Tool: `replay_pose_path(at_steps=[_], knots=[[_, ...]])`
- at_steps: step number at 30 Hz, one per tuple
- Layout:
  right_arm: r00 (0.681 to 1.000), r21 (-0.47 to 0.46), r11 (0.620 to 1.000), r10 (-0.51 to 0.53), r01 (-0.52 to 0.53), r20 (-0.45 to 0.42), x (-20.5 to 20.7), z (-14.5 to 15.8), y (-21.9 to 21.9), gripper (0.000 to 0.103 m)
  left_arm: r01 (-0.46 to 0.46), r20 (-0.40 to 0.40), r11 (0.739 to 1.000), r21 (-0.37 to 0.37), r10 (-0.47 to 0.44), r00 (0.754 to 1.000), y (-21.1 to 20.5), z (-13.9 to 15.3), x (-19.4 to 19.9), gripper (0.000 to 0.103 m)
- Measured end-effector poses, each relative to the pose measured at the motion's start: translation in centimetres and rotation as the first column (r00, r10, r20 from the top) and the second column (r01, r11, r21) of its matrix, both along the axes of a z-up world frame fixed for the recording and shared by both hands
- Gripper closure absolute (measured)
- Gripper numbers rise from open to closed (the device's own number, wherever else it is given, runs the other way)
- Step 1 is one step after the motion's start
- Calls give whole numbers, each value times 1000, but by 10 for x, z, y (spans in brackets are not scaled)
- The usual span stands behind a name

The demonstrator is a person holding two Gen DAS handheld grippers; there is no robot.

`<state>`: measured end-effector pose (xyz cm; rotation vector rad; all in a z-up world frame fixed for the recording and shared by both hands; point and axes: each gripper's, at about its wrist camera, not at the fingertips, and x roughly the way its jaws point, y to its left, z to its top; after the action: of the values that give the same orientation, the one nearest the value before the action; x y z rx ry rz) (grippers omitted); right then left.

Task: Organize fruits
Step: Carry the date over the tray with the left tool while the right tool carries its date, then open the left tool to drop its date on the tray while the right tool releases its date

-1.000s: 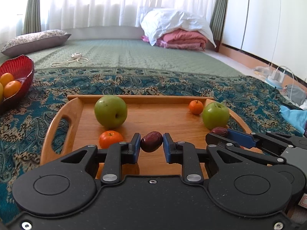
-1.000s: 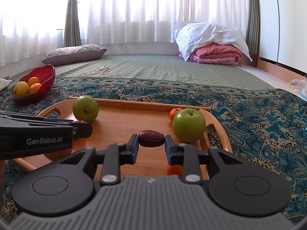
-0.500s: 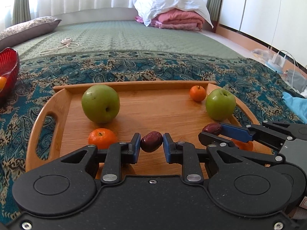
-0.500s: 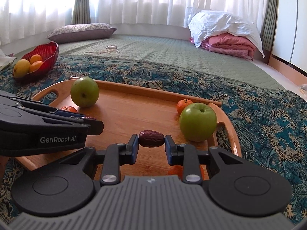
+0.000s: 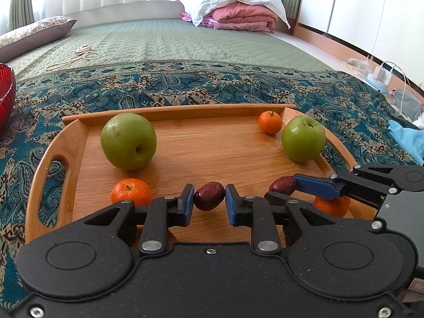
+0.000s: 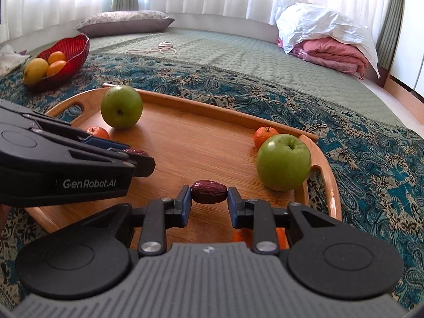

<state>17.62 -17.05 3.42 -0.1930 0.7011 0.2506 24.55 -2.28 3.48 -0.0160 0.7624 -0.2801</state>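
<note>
You've got a bed (image 6: 238,50) with a green quilt; on it a teal paisley cloth (image 6: 371,153), wooden tray (image 6: 201,103), red bowl (image 6: 76,46), grey pillow (image 6: 124,22), folded bedding pile (image 6: 331,42) and cream loops (image 6: 164,50), maybe cord.

**Two wrist views, low over one tray**

Left wrist view: low at the near edge of the wooden tray (image 5: 185,159), facing straight across it toward the bedding beyond. Right wrist view: low at the tray's (image 6: 201,143) near right corner, angled left across it. Both close. Shared: tray floor, its fruit, the far rim.
</note>
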Motion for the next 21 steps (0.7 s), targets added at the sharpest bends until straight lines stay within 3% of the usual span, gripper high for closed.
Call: replay_pose_path(at_steps=[12, 14, 16, 21], knots=[[1000, 14, 1000, -7, 8, -19, 3, -2, -2, 65, 10, 0, 1000, -12, -10, 1000, -2, 0, 1, 79], [1000, 22, 1000, -11, 12, -18, 2, -1, -3, 63, 8, 2, 1000, -8, -8, 1000, -2, 0, 0, 76], [1000, 30, 999, -12, 12, -16, 1, -1, -4, 53, 7, 5, 1000, -11, -7, 1000, -2, 0, -1, 71], [1000, 39, 999, -19, 18, 5, -3, 3, -6, 51, 0, 23, 1000, -15, 1, 1000, 2, 5, -7, 62]])
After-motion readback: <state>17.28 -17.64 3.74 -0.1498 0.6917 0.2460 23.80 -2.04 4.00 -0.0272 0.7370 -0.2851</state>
